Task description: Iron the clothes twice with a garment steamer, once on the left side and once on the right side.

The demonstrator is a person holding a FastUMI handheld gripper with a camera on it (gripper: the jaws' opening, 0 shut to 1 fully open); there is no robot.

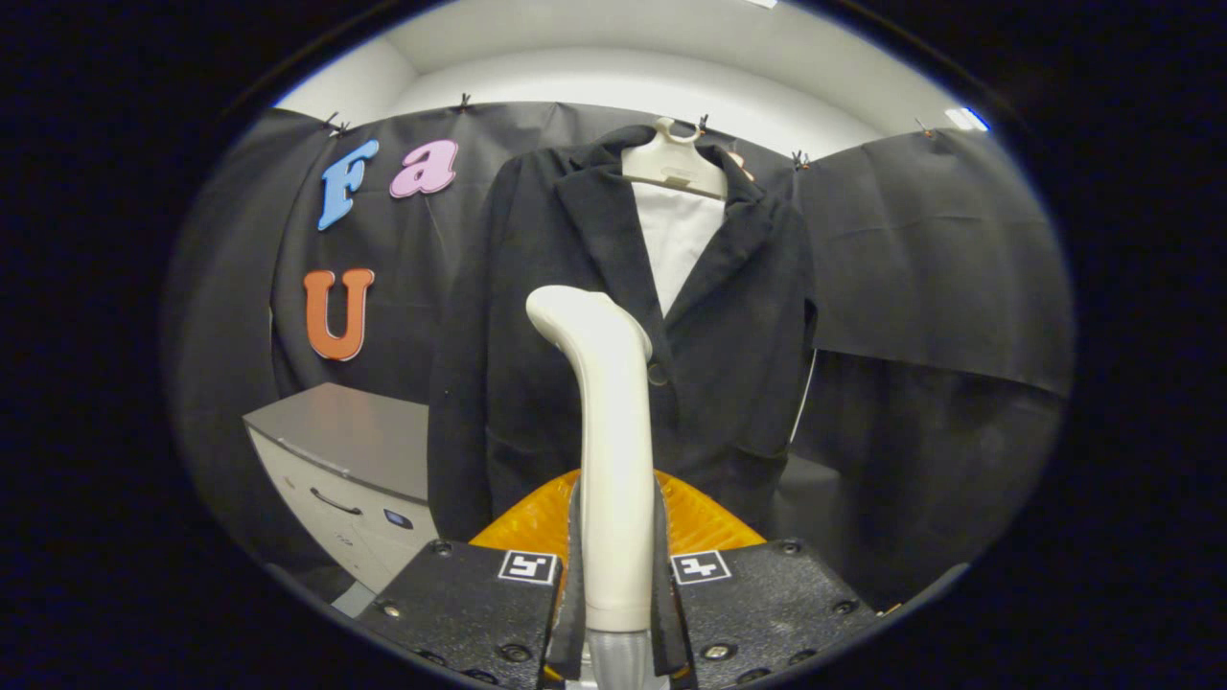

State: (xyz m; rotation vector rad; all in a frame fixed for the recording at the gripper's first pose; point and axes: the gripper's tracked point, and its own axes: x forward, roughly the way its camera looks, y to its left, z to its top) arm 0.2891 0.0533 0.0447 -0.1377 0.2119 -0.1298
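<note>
Item: steamer (613,460), clamped by both fingers of our gripper (615,613), head raised before the jacket (537,383), near its middle. We judge both side passes remain.

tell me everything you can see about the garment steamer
The garment steamer is a smooth, cream-white plastic wand, upright, its rounded head bent left at the top. The gripper is shut on its lower handle, one finger on each side. It rises in front of the dark jacket on its hanger; whether the head touches the cloth is unclear.
</note>
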